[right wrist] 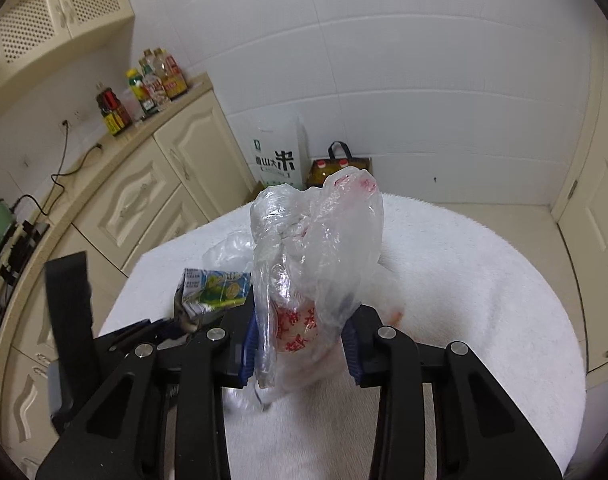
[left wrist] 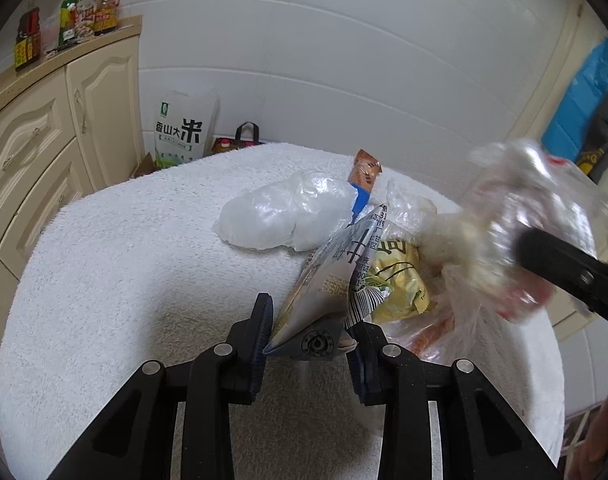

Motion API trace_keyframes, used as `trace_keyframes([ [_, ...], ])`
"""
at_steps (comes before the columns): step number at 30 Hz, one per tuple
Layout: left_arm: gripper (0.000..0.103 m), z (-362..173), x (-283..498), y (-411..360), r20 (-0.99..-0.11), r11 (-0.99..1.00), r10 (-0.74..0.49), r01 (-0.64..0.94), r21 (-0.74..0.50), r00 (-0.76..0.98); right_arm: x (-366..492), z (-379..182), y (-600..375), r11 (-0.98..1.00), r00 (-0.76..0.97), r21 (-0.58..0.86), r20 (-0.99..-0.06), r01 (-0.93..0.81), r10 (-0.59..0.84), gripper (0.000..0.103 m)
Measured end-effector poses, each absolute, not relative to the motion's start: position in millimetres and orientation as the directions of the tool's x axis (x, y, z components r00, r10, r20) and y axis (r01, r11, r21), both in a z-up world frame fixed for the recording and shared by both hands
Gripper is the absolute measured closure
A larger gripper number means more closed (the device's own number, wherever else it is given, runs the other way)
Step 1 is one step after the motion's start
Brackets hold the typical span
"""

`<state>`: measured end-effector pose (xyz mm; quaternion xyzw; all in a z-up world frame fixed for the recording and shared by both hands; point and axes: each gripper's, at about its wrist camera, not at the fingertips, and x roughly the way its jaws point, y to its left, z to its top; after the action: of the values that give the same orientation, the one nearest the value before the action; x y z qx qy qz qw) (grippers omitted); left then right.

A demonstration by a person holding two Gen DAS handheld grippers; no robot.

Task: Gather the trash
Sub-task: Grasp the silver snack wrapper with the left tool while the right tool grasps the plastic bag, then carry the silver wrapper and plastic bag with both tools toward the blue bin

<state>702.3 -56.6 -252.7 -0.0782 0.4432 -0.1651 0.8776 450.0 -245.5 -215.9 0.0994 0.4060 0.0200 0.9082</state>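
Observation:
My left gripper [left wrist: 309, 332] is shut on a flattened drink carton [left wrist: 328, 280] and holds it over the white towel-covered table [left wrist: 124, 280]. The carton also shows in the right wrist view [right wrist: 214, 290]. My right gripper [right wrist: 302, 344] is shut on a clear plastic bag [right wrist: 316, 248] with red print, lifted above the table; the bag looks blurred in the left wrist view [left wrist: 532, 220]. On the table lie a white plastic bag [left wrist: 284, 212], a brown snack wrapper [left wrist: 364, 174] and a yellow packet [left wrist: 396, 280].
Cream cabinets [left wrist: 44, 140] with sauce bottles [left wrist: 80, 12] on top stand to the left. A rice sack [left wrist: 184, 128] and a handled bag [left wrist: 244, 140] stand on the floor behind the table. A door [right wrist: 600, 240] is at the right.

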Motion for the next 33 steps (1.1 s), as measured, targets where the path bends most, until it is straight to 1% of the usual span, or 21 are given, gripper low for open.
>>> trace_keyframes([
  [16,0.073,-225,614,-27,-0.676,0.947,-0.322,0.221,-0.235,0.663,371,-188,-257,0.98,0.723,0.189,-0.685,0.058,0.089,0.068],
  [18,0.073,-220,600,-25,-0.665,0.944,-0.329,0.235,-0.229,0.671,361,-186,-259,0.98,0.729,0.191,-0.679,0.06,0.087,0.072],
  [20,0.073,-218,590,-22,-0.658,0.942,-0.335,0.245,-0.229,0.674,350,-187,-264,0.979,0.728,0.195,-0.68,0.062,0.089,0.072],
  [22,0.073,-218,577,-21,-0.659,0.941,-0.339,0.257,-0.222,0.672,345,-193,-265,0.979,0.712,0.195,-0.696,0.065,0.092,0.072],
  [29,0.073,-209,528,-26,-0.668,0.932,-0.357,0.294,-0.21,0.653,343,-240,-272,0.972,0.614,0.204,-0.784,0.113,0.093,0.072],
  [31,0.073,-205,519,-28,-0.67,0.93,-0.361,0.3,-0.21,0.649,345,-249,-273,0.971,0.602,0.201,-0.794,0.127,0.086,0.069],
  [33,0.073,-200,507,-32,-0.672,0.931,-0.358,0.298,-0.209,0.648,350,-256,-274,0.969,0.595,0.207,-0.799,0.138,0.086,0.059],
])
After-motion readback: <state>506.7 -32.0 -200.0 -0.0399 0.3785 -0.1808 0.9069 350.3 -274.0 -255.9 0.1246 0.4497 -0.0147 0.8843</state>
